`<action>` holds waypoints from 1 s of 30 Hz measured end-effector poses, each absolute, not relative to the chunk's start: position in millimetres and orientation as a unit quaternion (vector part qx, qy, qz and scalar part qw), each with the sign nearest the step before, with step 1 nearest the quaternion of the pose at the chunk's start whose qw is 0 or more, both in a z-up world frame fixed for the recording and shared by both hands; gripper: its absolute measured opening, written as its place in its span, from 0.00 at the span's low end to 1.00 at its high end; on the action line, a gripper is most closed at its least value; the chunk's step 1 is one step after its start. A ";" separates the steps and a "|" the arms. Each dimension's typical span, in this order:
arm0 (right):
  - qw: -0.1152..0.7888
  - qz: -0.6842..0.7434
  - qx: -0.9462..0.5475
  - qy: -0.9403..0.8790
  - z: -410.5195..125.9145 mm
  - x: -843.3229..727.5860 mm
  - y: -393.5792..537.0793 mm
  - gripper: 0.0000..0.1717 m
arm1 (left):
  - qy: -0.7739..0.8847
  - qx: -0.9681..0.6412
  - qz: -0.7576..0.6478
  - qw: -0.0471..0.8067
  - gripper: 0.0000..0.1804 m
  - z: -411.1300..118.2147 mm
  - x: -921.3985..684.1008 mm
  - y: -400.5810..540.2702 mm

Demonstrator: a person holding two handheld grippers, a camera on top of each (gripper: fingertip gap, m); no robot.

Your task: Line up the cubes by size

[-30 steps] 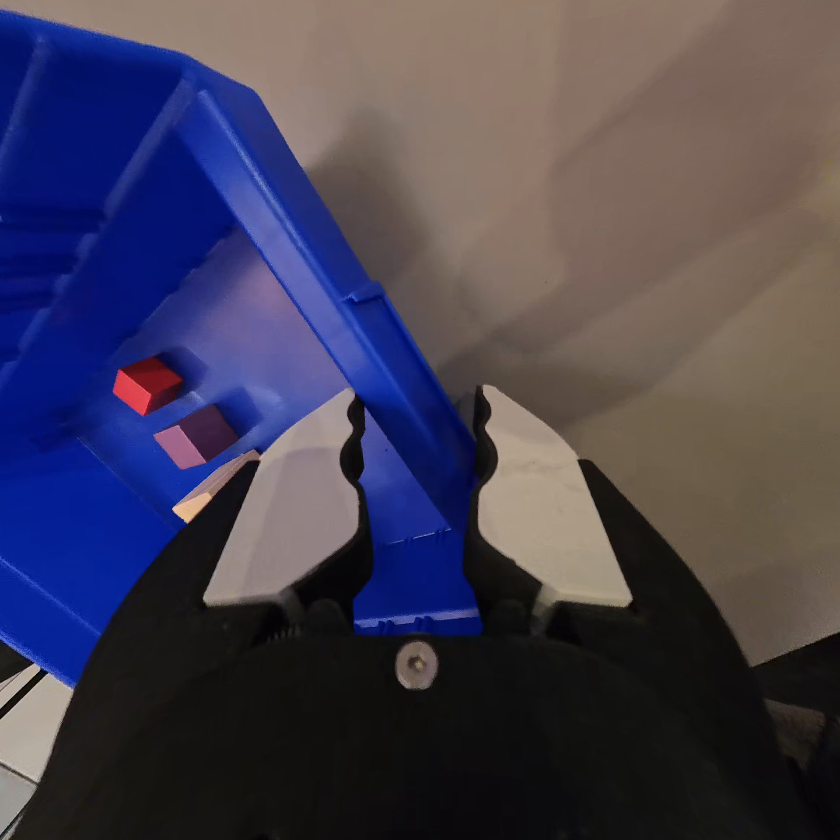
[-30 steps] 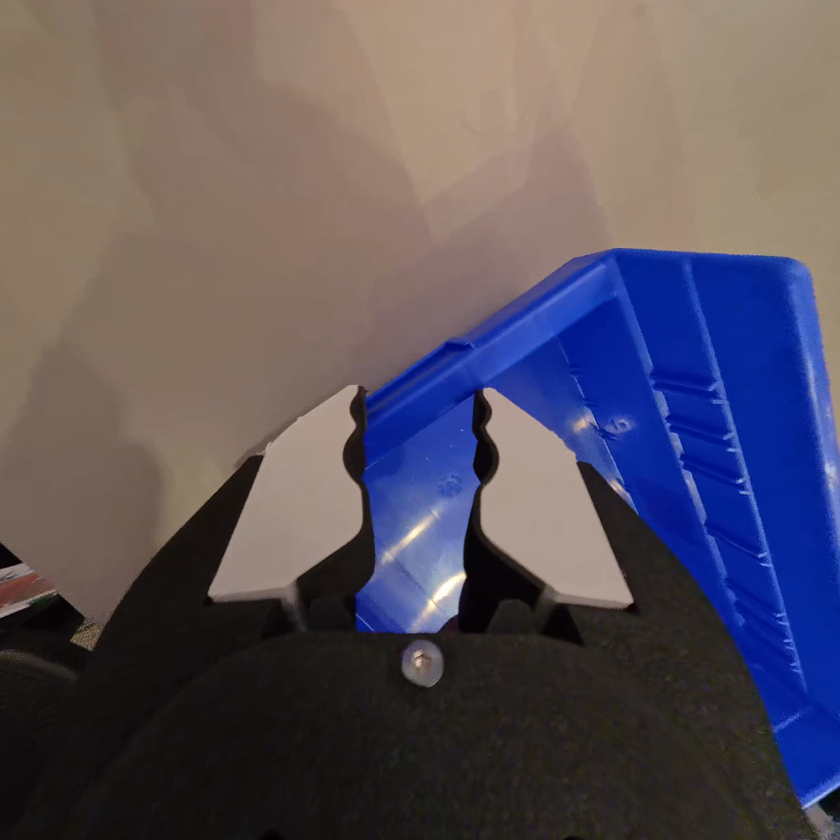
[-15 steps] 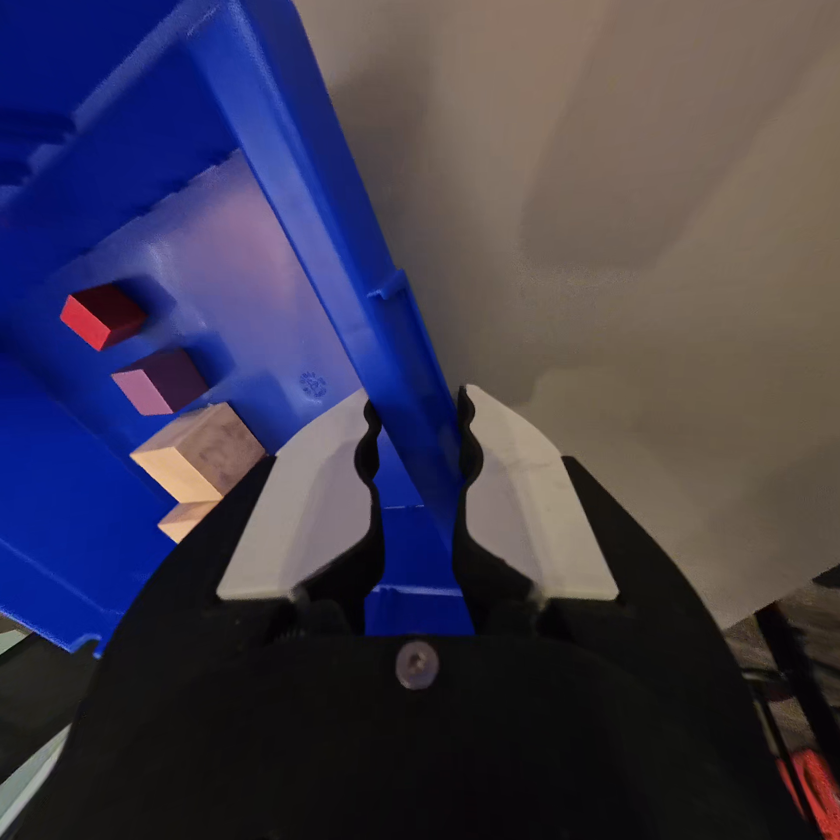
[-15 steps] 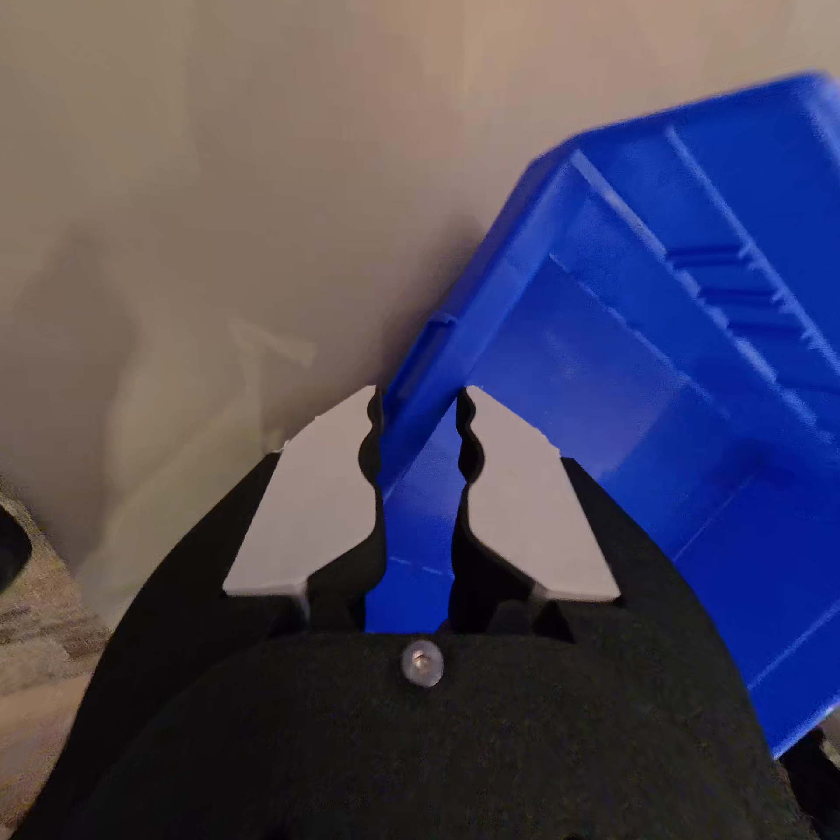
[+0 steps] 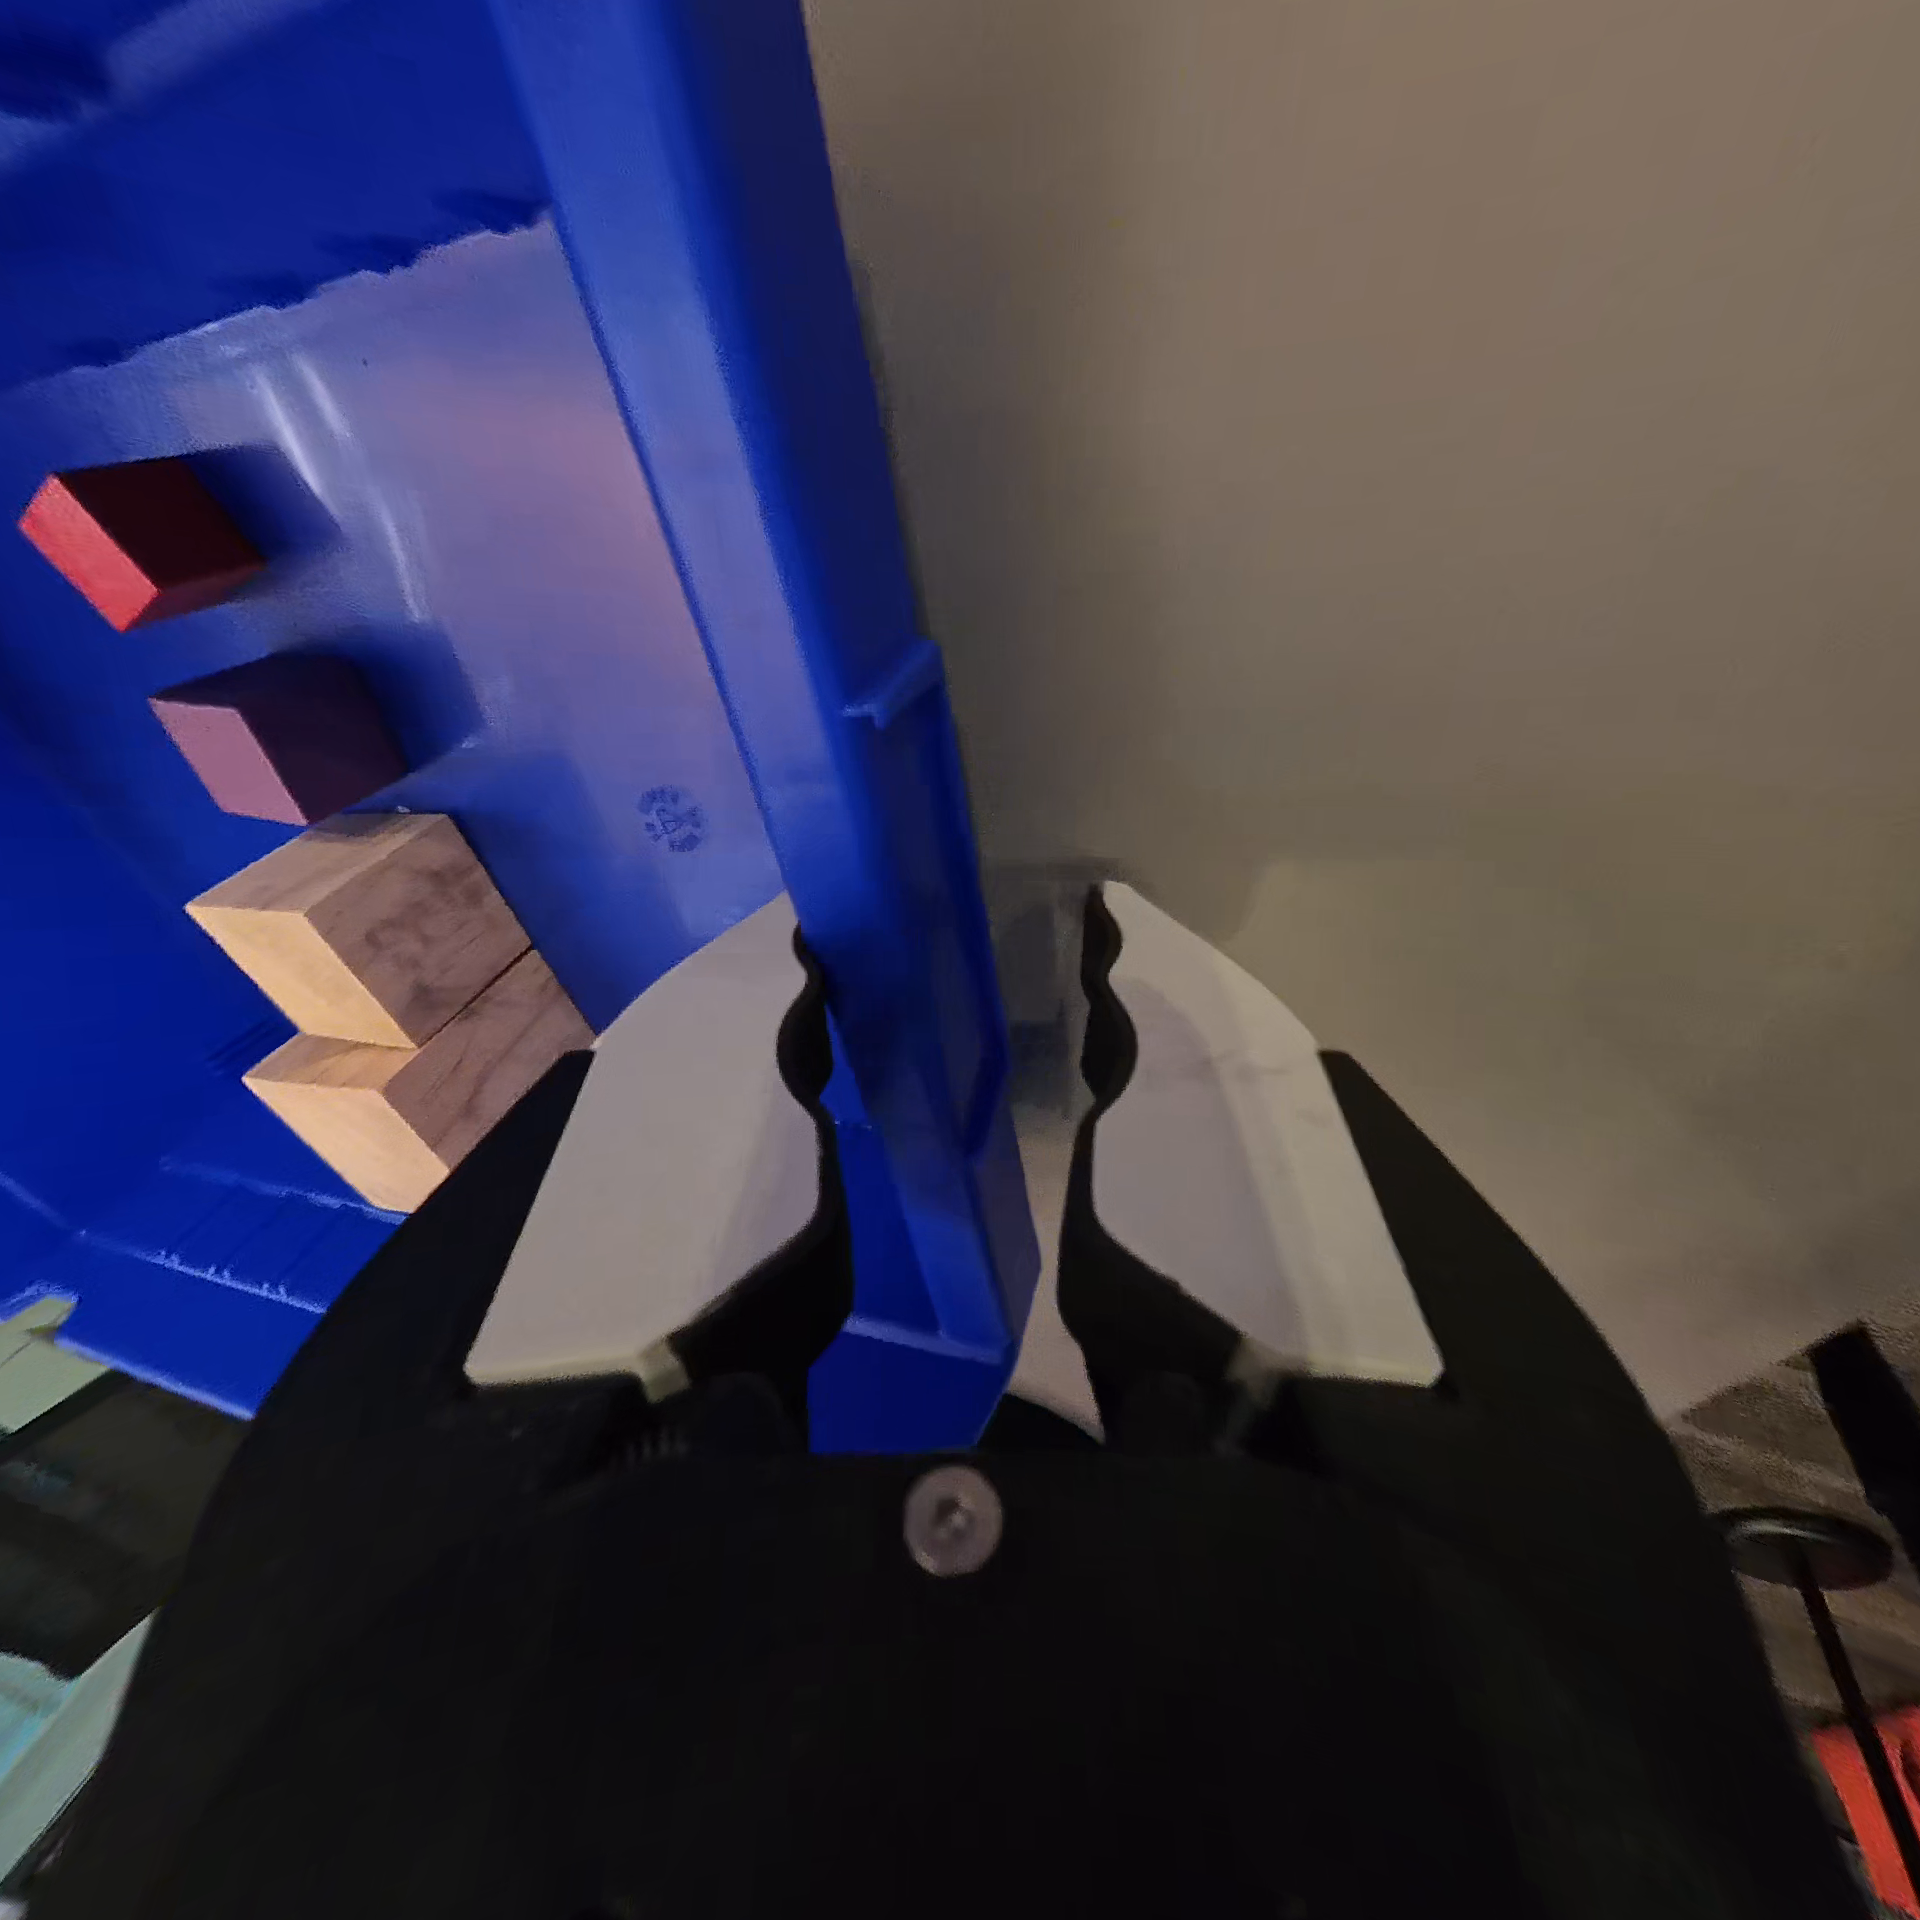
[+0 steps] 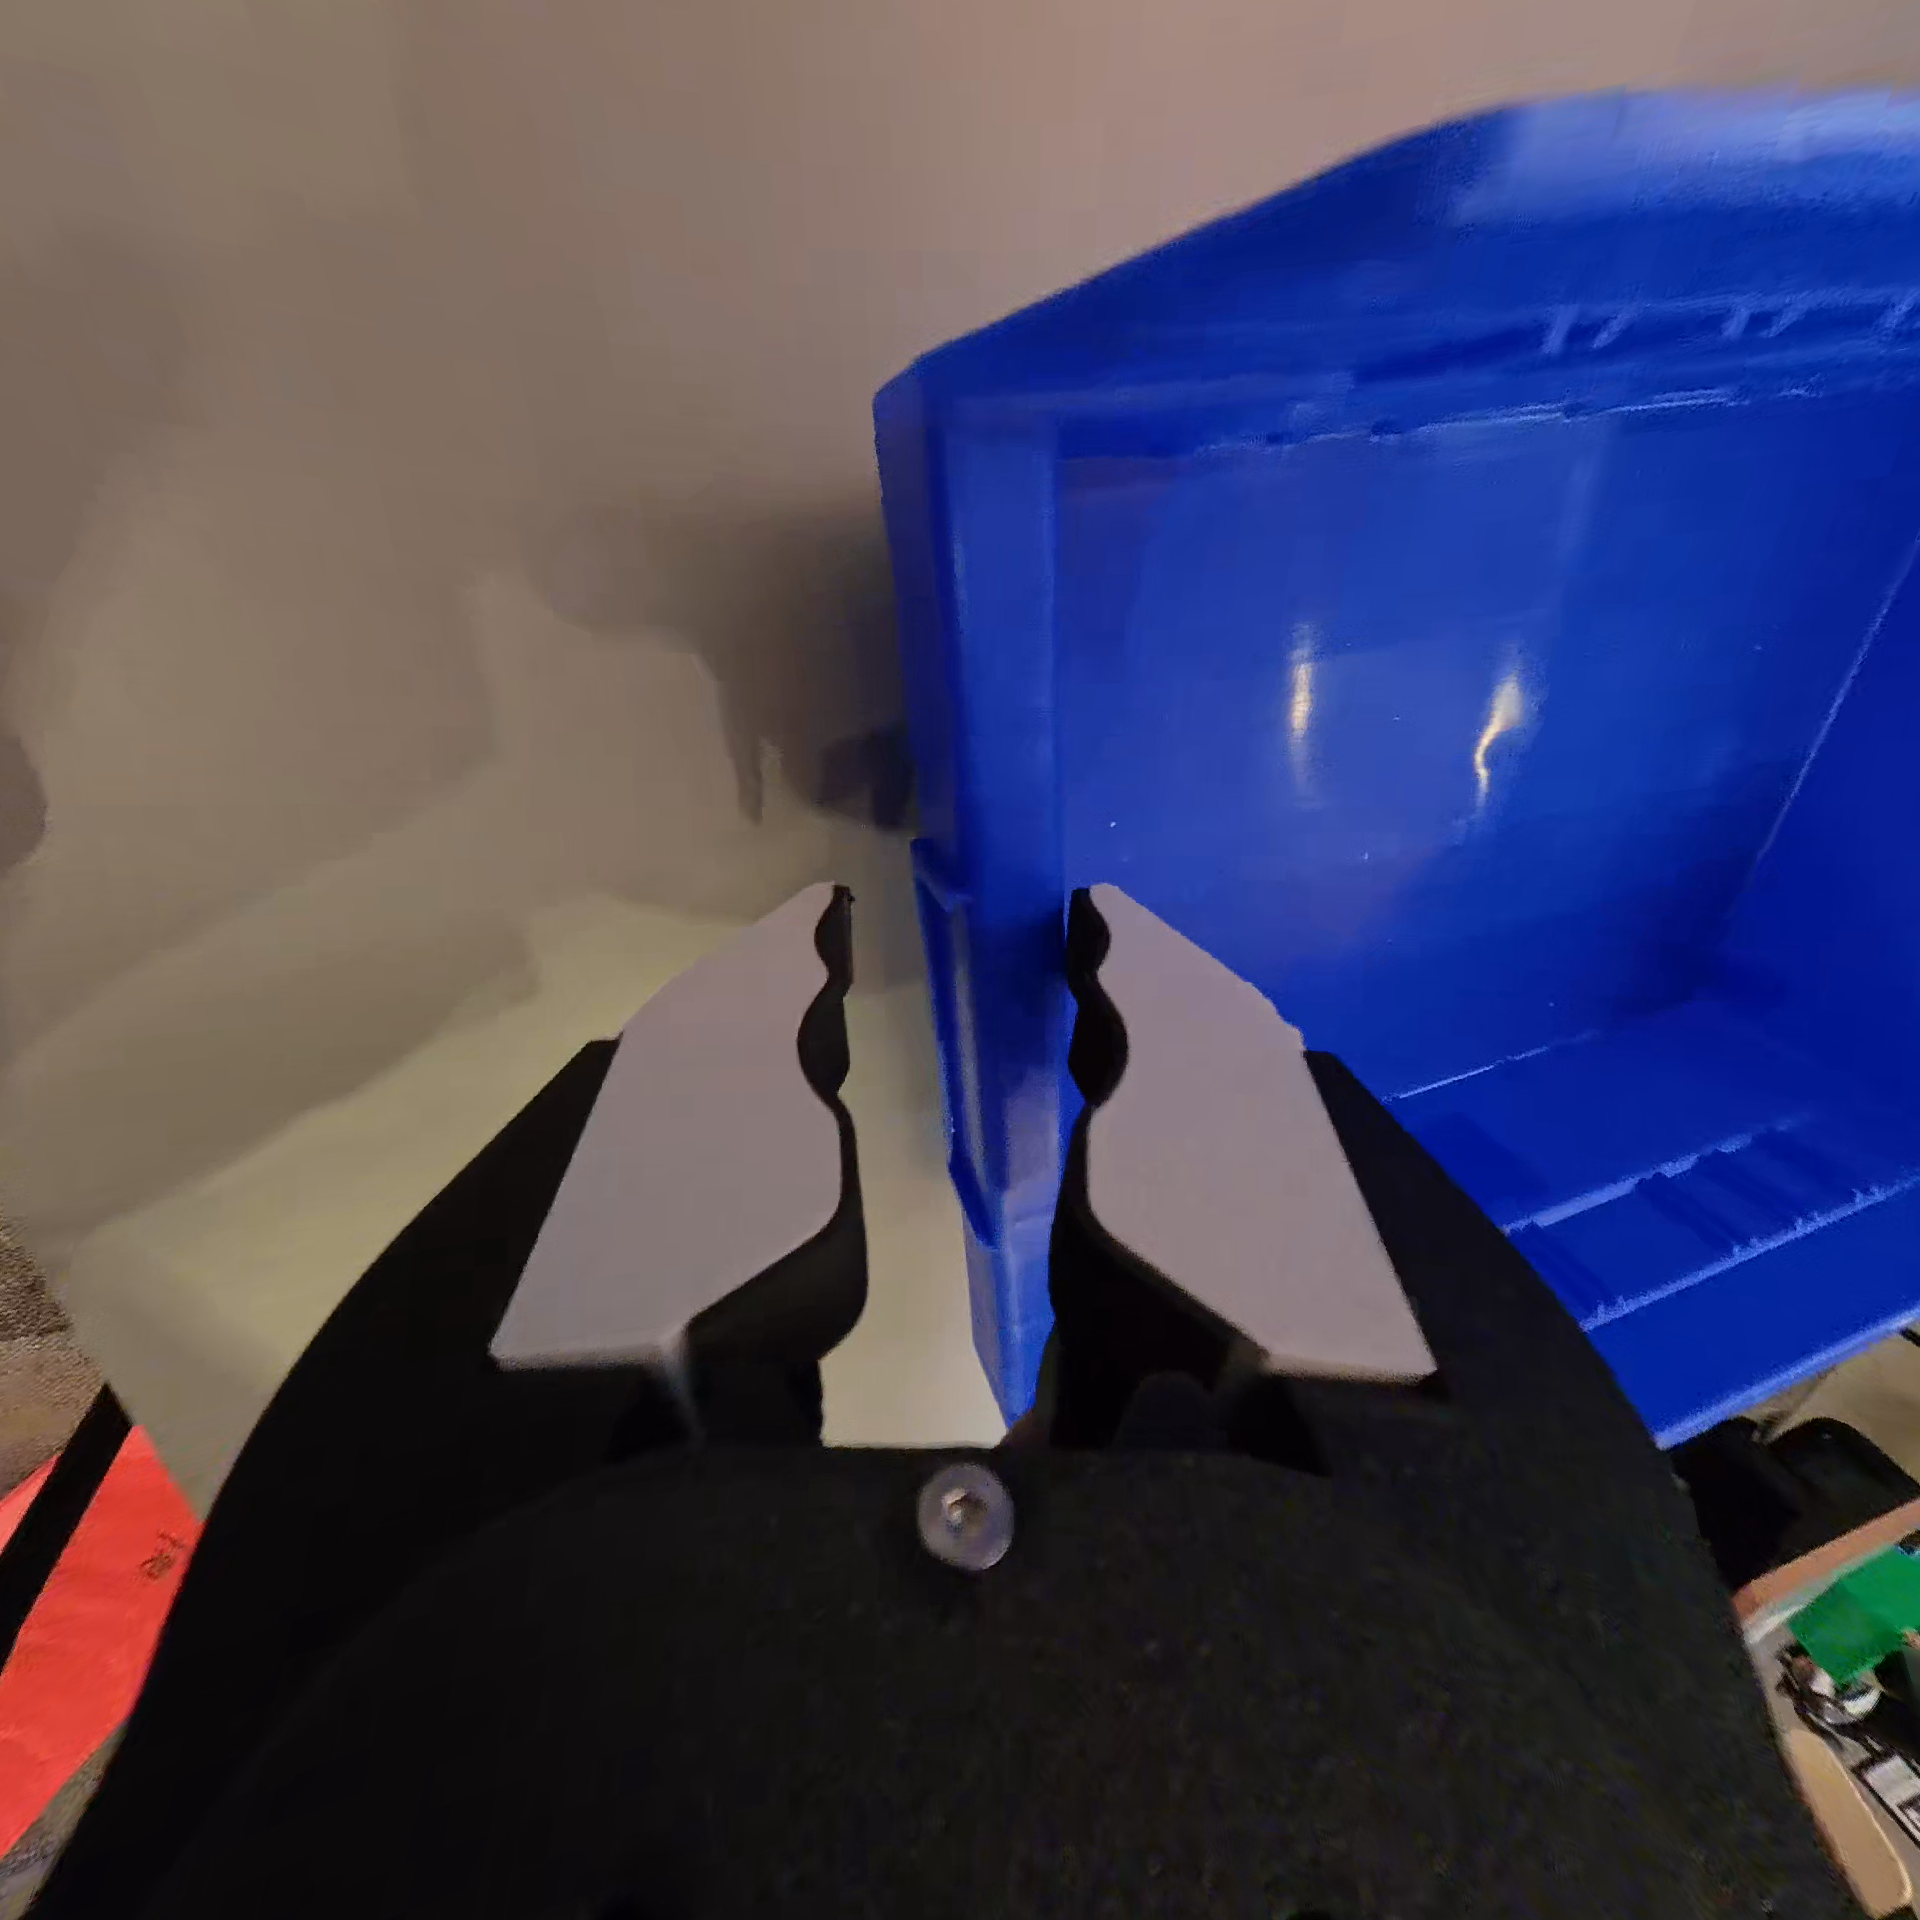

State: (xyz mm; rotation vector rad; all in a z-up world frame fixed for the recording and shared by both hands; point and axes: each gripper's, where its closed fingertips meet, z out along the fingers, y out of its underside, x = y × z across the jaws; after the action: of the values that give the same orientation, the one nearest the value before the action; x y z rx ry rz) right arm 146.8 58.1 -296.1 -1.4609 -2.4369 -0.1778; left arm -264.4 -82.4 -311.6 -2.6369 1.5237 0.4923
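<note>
Claws (image 5: pixel 943 997) (image 6: pixel 958 997) reopened – bin (image 5: pixel 727 416) wall loose btw fingers.

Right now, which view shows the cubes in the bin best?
The left wrist view. It shows all four in a row inside the bin: red cube, purple cube, and two wooden cubes touching each other. The right wrist view shows only bare bin interior; no cubes appear.

Blue bin (image 5: pixel 665 436) wall stands between the left gripper (image 5: pixel 940 997) fingers, gap on right side. Inside in a row: red cube (image 5: pixel 135 540), purple cube (image 5: pixel 275 738), two wooden cubes (image 5: pixel 358 925).
</note>
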 end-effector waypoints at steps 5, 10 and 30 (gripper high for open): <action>0.155 -0.058 -0.511 -0.843 -301.9 148.2 67.3 0.16 | 0.482 -0.856 0.180 0.050 0.16 -313.3 -268.4 -73.4; 0.158 -0.042 -0.529 -0.833 -302.6 155.6 74.9 0.16 | 0.476 -0.859 0.175 0.063 0.16 -313.8 -271.6 -73.0; 0.190 -0.007 -0.578 -0.793 -303.5 185.7 153.7 0.14 | 0.459 -0.859 0.224 0.044 0.16 -314.0 -354.0 -46.7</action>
State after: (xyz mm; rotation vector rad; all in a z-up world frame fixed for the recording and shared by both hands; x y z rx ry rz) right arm 185.7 153.7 -303.5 -1.6260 -2.2298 -0.0203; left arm -354.0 -46.7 -314.0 -2.6252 1.4029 0.6839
